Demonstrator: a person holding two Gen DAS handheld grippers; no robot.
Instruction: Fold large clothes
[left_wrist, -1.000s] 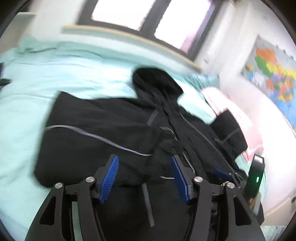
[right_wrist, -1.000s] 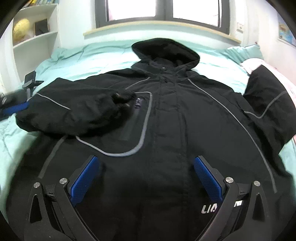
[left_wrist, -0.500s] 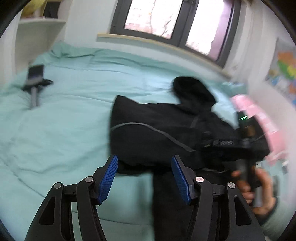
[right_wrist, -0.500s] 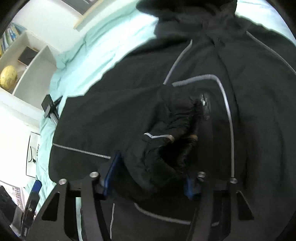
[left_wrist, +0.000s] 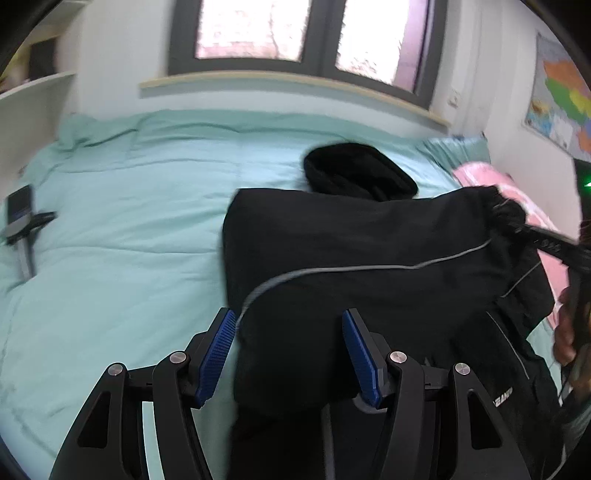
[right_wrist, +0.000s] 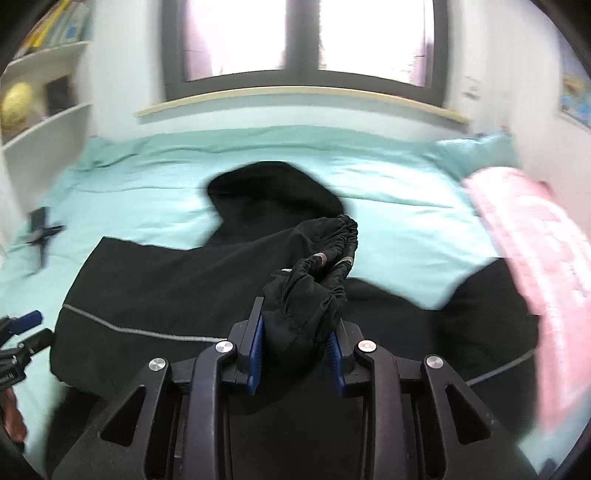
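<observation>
A large black hooded jacket (left_wrist: 362, 266) with grey piping lies on a mint green bed (left_wrist: 129, 240). Its hood (right_wrist: 269, 195) points toward the window. My right gripper (right_wrist: 297, 339) is shut on the elastic cuff (right_wrist: 317, 273) of the jacket's left sleeve and holds it stretched across the body. In the left wrist view the held cuff (left_wrist: 506, 210) sits at the far right. My left gripper (left_wrist: 288, 343) is open and empty, its fingers straddling the jacket's left edge just above the cloth.
A phone on a small stand (left_wrist: 22, 225) lies on the bed at the left. A pink blanket (right_wrist: 535, 266) lies along the right side. White shelves (right_wrist: 40, 122) stand at the left, a window (right_wrist: 306, 40) behind, a map (left_wrist: 561, 99) on the right wall.
My right gripper closed on the sleeve cuff and carried it rightward across the jacket. My left gripper stayed open and swung to face the jacket's left edge.
</observation>
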